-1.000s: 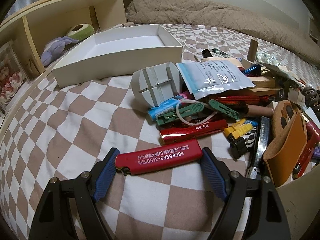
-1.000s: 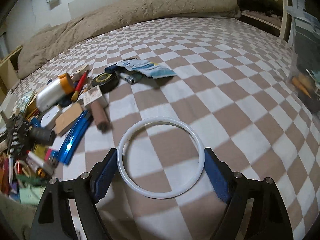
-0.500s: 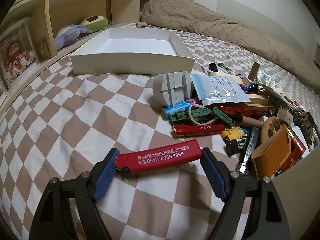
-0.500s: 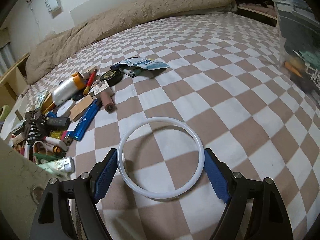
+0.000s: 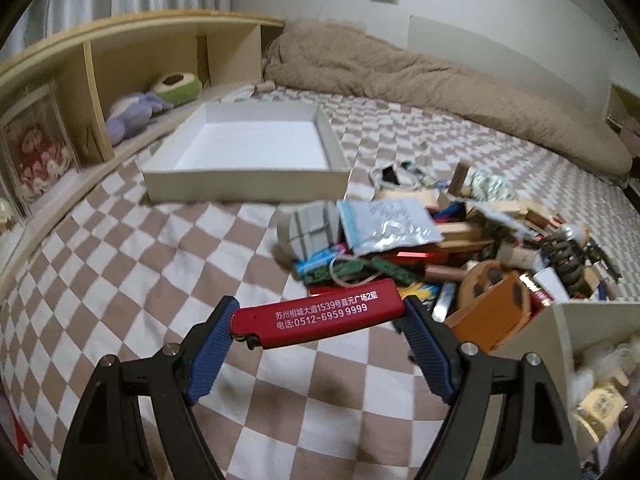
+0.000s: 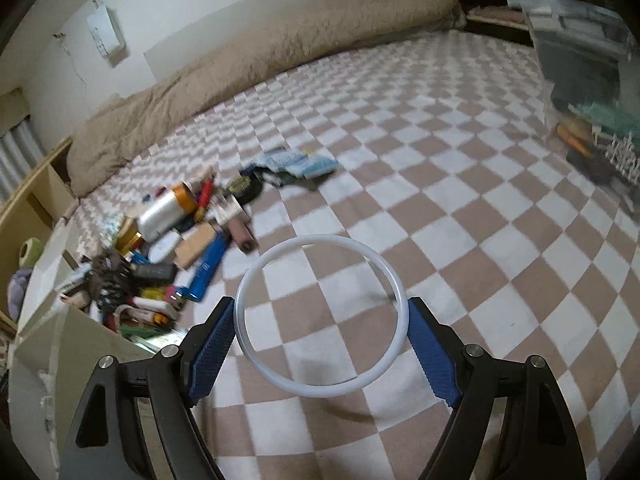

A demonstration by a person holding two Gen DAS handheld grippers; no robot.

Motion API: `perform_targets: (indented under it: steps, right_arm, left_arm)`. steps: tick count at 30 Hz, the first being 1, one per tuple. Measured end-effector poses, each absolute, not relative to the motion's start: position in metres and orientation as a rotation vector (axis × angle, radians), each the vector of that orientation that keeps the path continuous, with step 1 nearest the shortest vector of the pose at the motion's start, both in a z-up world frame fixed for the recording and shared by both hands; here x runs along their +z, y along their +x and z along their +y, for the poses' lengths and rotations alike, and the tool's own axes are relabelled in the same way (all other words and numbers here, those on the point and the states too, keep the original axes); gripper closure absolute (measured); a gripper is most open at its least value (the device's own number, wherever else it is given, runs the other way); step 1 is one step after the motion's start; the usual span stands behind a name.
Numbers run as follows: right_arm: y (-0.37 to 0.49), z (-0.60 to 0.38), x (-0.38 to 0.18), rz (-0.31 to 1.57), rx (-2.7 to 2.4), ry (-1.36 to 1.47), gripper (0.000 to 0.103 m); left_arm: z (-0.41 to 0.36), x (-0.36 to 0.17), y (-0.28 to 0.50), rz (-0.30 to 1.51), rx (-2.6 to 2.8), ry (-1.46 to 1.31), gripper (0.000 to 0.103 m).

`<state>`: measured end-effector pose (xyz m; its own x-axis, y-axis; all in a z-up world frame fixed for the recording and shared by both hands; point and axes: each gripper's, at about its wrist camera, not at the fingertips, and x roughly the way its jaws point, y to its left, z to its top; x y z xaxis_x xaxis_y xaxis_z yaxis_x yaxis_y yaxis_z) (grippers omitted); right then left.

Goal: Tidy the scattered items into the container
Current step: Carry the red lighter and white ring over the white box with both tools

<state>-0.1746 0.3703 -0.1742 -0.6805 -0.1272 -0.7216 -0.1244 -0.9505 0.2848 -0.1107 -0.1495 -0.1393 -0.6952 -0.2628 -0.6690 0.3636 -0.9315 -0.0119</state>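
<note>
Left wrist view only: white box (image 5: 244,176) far left on bed, empty. Left claw (image 5: 320,316) spread wide, clamping red lighter (image 5: 320,314), white print, raised. Right claw (image 6: 322,320) wide, gripping white ring (image 6: 320,314) above checkered bedspread (image 6: 480,240); clutter pile (image 6: 168,248) left.

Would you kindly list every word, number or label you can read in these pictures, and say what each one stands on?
"苏州相城大道1539号嘉元广场2层" on the red lighter clamped in the left gripper.
"电话:0512-6959 9999" on the same lighter, second line.
White pouch in the pile: dark print, too blurred to read.
Blue tube in the right wrist view: white marks, too small to read.
White ring in the right gripper: no text.
</note>
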Motion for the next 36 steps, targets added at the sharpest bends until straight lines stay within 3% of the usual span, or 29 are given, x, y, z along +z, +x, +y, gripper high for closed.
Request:
perform_targets:
  steps: [21,36]
  right_arm:
    - [-0.125,0.354,-0.065,-0.505,-2.841,0.85,0.019]
    - [-0.103,0.302,-0.042,-0.435,-2.65,0.795,0.019]
  left_arm:
    - [-0.094,-0.037,-0.066,0.122,-2.786,0.795,0.021]
    - [-0.038,-0.012,-0.048,0.101,-2.973,0.817,0.021]
